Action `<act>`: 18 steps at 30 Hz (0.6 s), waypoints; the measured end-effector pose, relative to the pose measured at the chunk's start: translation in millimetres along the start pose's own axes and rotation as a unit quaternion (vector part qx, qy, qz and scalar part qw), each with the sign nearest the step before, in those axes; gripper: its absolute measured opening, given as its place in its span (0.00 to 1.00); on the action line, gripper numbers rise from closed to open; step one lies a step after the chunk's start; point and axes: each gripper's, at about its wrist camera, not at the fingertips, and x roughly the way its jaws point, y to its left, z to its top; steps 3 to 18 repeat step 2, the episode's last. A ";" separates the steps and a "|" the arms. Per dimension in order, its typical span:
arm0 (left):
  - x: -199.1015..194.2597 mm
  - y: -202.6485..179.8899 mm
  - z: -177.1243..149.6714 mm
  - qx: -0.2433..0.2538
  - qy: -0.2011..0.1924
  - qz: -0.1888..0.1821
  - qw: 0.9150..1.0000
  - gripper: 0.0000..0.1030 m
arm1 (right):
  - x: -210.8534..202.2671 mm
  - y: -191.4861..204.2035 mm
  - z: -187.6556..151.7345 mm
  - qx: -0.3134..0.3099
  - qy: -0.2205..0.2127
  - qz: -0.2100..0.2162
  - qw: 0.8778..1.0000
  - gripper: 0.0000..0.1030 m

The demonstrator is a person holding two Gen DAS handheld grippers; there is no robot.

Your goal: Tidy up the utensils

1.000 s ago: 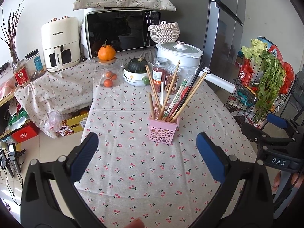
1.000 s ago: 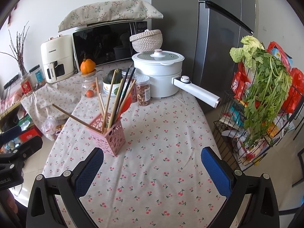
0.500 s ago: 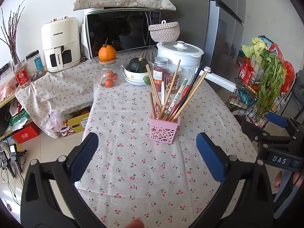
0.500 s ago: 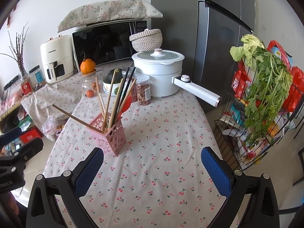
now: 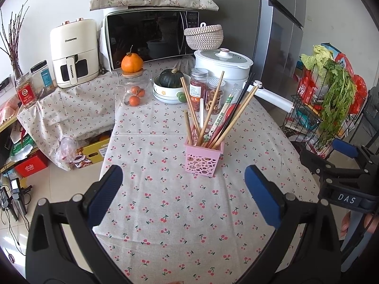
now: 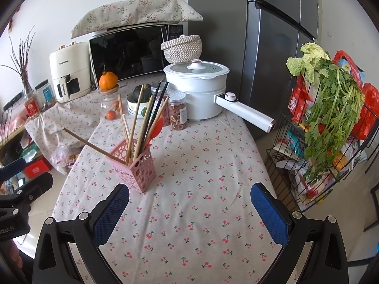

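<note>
A pink perforated holder (image 5: 203, 159) stands on the cherry-print tablecloth (image 5: 177, 213) and holds several wooden and black chopsticks (image 5: 214, 108) and a red spoon. It also shows in the right wrist view (image 6: 138, 166), with one chopstick (image 6: 87, 143) leaning far out to the left. My left gripper (image 5: 183, 195) is open and empty, short of the holder. My right gripper (image 6: 189, 209) is open and empty, to the right of the holder. Each gripper shows at the edge of the other's view.
A white pot (image 6: 200, 90) with a long handle, two snack jars (image 6: 176, 113), a bowl with a squash (image 5: 171, 86) and a jar topped by an orange (image 5: 132, 82) stand behind the holder. A microwave (image 5: 151, 37) and air fryer (image 5: 74, 53) sit at the back. A wire rack with greens (image 6: 331, 123) stands right of the table.
Both views have shifted only slightly. The holder and utensils have not moved. Both grippers stay open.
</note>
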 end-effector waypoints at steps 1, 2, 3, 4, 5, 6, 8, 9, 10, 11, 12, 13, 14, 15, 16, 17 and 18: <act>1.1 0.1 -0.4 0.000 0.002 -0.001 1.000 0.99 | 0.4 0.0 -0.3 0.000 0.001 0.000 1.000 1.00; 2.9 0.4 -0.9 0.000 0.005 -0.003 1.000 0.99 | 1.8 -0.7 -0.8 0.000 0.002 0.000 1.000 1.00; 2.9 0.4 -0.9 0.000 0.005 -0.003 1.000 0.99 | 1.8 -0.7 -0.8 0.000 0.002 0.000 1.000 1.00; 2.9 0.4 -0.9 0.000 0.005 -0.003 1.000 0.99 | 1.8 -0.7 -0.8 0.000 0.002 0.000 1.000 1.00; 2.9 0.4 -0.9 0.000 0.005 -0.003 1.000 0.99 | 1.8 -0.7 -0.8 0.000 0.002 0.000 1.000 1.00; 2.9 0.4 -0.9 0.000 0.005 -0.003 1.000 0.99 | 1.8 -0.7 -0.8 0.000 0.002 0.000 1.000 1.00; 2.9 0.4 -0.9 0.000 0.005 -0.003 1.000 0.99 | 1.8 -0.7 -0.8 0.000 0.002 0.000 1.000 1.00; 2.9 0.4 -0.9 0.000 0.005 -0.003 1.000 0.99 | 1.8 -0.7 -0.8 0.000 0.002 0.000 1.000 1.00; 2.9 0.4 -0.9 0.000 0.005 -0.003 1.000 0.99 | 1.8 -0.7 -0.8 0.000 0.002 0.000 1.000 1.00; 2.9 0.4 -0.9 0.000 0.005 -0.003 1.000 0.99 | 1.8 -0.7 -0.8 0.000 0.002 0.000 1.000 1.00; 2.9 0.4 -0.9 0.000 0.005 -0.003 1.000 0.99 | 1.8 -0.7 -0.8 0.000 0.002 0.000 1.000 1.00; 2.9 0.4 -0.9 0.000 0.005 -0.003 1.000 0.99 | 1.8 -0.7 -0.8 0.000 0.002 0.000 1.000 1.00; 2.9 0.4 -0.9 0.000 0.005 -0.003 1.000 0.99 | 1.8 -0.7 -0.8 0.000 0.002 0.000 1.000 1.00; 2.9 0.4 -0.9 0.000 0.005 -0.003 1.000 0.99 | 1.8 -0.7 -0.8 0.000 0.002 0.000 1.000 1.00; 2.9 0.4 -0.9 0.000 0.005 -0.003 1.000 0.99 | 1.8 -0.7 -0.8 0.000 0.002 0.000 1.000 1.00; 2.9 0.4 -0.9 0.000 0.005 -0.003 1.000 0.99 | 1.8 -0.7 -0.8 0.000 0.002 0.000 1.000 1.00; 2.9 0.4 -0.9 0.000 0.005 -0.003 1.000 0.99 | 1.8 -0.7 -0.8 0.000 0.002 0.000 1.000 1.00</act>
